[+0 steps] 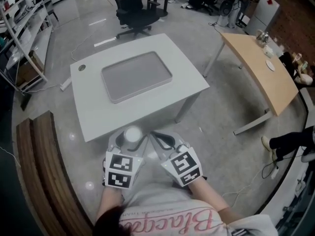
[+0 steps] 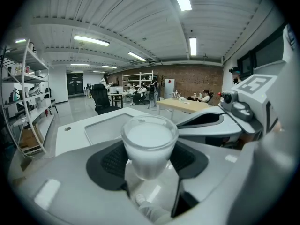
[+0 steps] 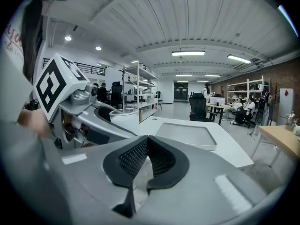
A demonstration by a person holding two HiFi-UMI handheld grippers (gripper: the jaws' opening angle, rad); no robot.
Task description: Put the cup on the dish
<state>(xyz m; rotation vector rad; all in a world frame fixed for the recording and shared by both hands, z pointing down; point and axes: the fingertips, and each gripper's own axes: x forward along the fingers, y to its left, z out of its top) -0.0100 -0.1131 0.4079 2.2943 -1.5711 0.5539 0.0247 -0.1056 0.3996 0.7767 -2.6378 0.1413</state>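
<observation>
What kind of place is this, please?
Probably an open office or lab workspace: an office chair, a wooden desk and open shelves stand on a wide bare floor.

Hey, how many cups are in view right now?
1. The cup is gripped in the left tongs, in the air short of the white table, not yet on the dish. Small items on the far wooden desk are too small to tell.
</observation>
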